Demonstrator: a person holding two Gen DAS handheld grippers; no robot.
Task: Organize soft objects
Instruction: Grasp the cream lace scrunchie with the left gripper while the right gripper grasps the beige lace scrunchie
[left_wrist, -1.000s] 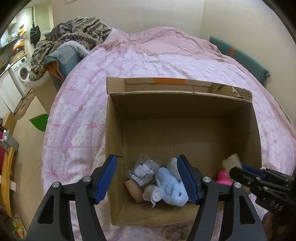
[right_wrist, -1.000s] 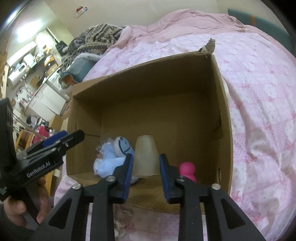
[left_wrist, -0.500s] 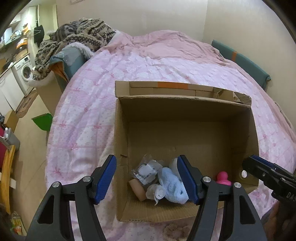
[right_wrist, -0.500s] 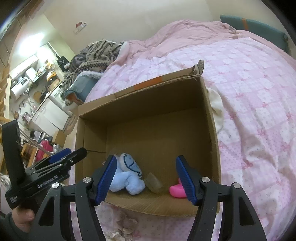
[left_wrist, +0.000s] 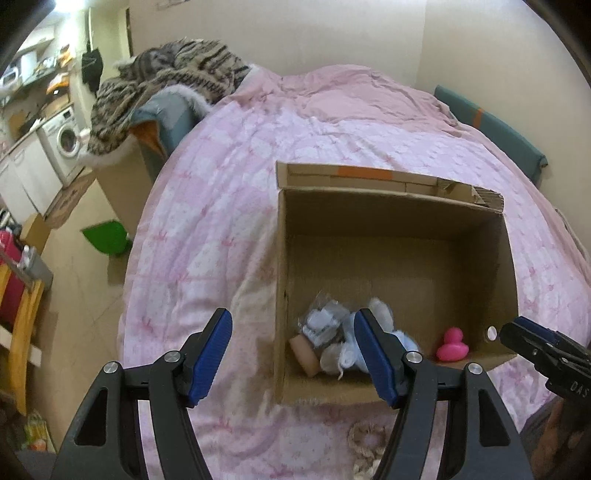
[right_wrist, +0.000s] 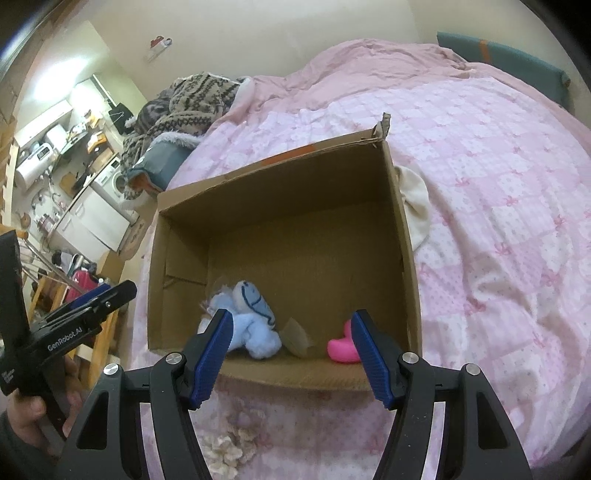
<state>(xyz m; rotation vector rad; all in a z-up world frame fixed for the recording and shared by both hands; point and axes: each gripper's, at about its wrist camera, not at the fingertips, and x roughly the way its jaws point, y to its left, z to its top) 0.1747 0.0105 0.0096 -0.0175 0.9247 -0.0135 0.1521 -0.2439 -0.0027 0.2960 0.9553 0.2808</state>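
An open cardboard box (left_wrist: 399, 218) (right_wrist: 277, 192) sits on the pink bed. Inside lie a light blue plush (right_wrist: 255, 314) (left_wrist: 404, 338), a pink rubber duck (left_wrist: 452, 345) (right_wrist: 343, 345), a translucent beige soft piece (right_wrist: 297, 336), a plastic-wrapped item (left_wrist: 321, 321) and a tan piece (left_wrist: 304, 350). A cream fluffy scrunchie (left_wrist: 367, 441) (right_wrist: 225, 443) lies on the bed in front of the box. My left gripper (left_wrist: 293, 356) is open and empty, above the box's near left corner. My right gripper (right_wrist: 291, 354) is open and empty, above the box's near wall.
A cream cloth (right_wrist: 415, 206) lies against the box's right side. Patterned blankets (left_wrist: 166, 85) are piled at the bed's far left. A green bin (left_wrist: 107, 236) stands on the floor left of the bed. A teal headboard (left_wrist: 491, 129) lines the right wall.
My right gripper opened and let the beige soft piece drop into the box, then pulled back. Both grippers have moved away from the box; the left has shifted left.
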